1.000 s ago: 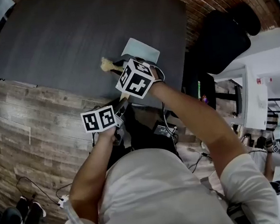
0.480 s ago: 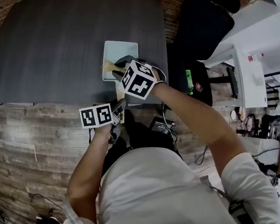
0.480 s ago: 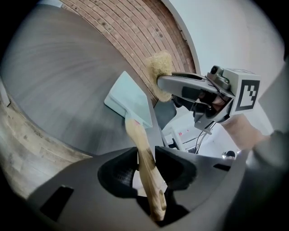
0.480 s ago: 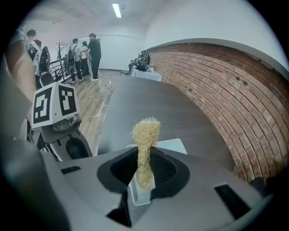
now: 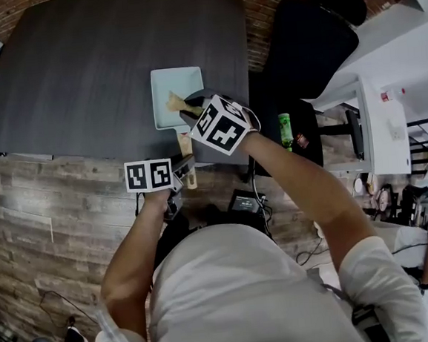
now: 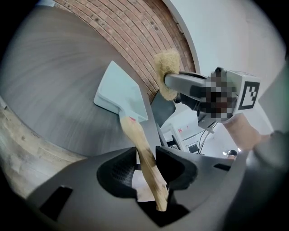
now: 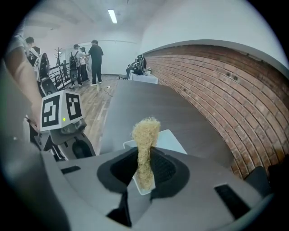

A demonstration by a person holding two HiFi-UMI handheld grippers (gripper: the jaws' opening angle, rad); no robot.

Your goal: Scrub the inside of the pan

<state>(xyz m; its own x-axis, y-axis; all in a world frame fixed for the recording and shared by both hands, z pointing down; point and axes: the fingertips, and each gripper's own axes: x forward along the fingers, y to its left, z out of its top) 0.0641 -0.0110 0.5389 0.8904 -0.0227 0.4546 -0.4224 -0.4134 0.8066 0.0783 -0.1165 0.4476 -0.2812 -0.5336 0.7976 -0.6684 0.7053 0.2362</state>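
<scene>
1. Pan lies on the dark counter just ahead of both sets of jaws, its wooden handle pointing back toward the person.
2. Left gripper: jaws are opening, with the handle between them and touching both pads.
3. Right gripper: jaws clamped on a straw-coloured scrubber, whose tuft sticks out past their tips over the pan.

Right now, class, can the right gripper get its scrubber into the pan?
Probably yes: the right gripper holds the scrubber just above the open pan, with nothing between them.
</scene>
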